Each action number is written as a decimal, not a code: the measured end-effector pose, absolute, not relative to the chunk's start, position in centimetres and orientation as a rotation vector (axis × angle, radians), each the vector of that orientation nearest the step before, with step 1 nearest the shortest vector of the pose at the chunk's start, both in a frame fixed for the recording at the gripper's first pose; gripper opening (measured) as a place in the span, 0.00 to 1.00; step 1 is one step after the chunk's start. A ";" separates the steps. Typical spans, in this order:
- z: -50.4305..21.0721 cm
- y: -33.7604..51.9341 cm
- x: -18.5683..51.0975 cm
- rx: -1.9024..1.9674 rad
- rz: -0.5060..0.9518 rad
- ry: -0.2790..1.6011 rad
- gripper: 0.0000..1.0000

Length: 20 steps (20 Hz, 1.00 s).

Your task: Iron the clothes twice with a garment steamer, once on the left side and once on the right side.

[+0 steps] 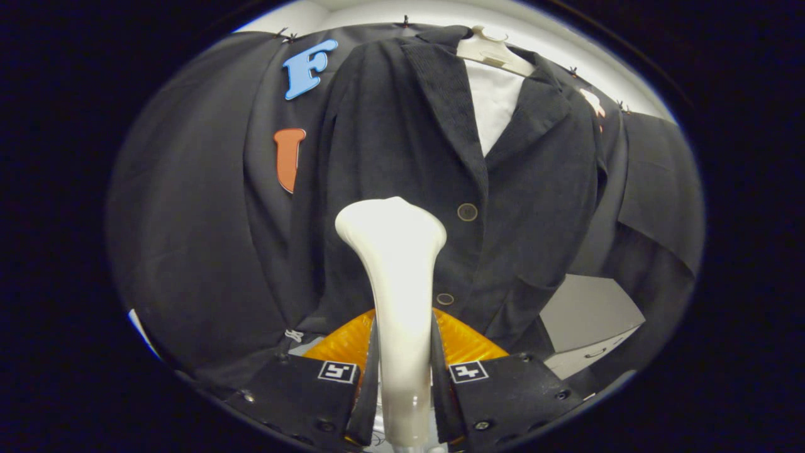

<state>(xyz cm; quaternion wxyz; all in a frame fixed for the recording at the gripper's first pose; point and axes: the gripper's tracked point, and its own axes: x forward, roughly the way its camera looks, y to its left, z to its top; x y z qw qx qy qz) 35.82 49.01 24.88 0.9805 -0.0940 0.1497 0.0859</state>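
Tongs (402, 377): mine, both fingers clamped on the steamer handle, w/ the handle upright btwn them; grip looks square, no tilt.
Steamer (395, 283): pale wand, flared head up top, sitting just in front of the jacket's front, beside the upper button. Can't tell if head touches cloth or hangs just off it.
Jacket (402, 157): dark, on a hanger (490, 47), light panel showing in the neck opening; hangs in front of the booth's black wall. Two buttons (466, 212) down the centre, the lower one just by the handle.
Step, my guess: a stroke on the panel to the wearer's-right side of the buttons; head sits about mid-chest. Can't say from this which pass it is.
How to do it well: keep head flat to fabric, light contact, move slow + straight along the panel, stay off the buttons and the lapel edge so nothing snags. Hold the squeeze steady so the wand doesn't roll.
Risk: jacket swings on hanger if I push; ease pressure, let the steam work.
Other side: panel beyond the buttons needs its own stroke.
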 end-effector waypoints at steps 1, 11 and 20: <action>24.3 49.1 35.8 -0.186 0.178 0.312 0.40; 18.9 48.7 35.4 -0.208 0.182 0.385 0.40; 11.6 47.9 35.1 -0.253 0.176 0.471 0.40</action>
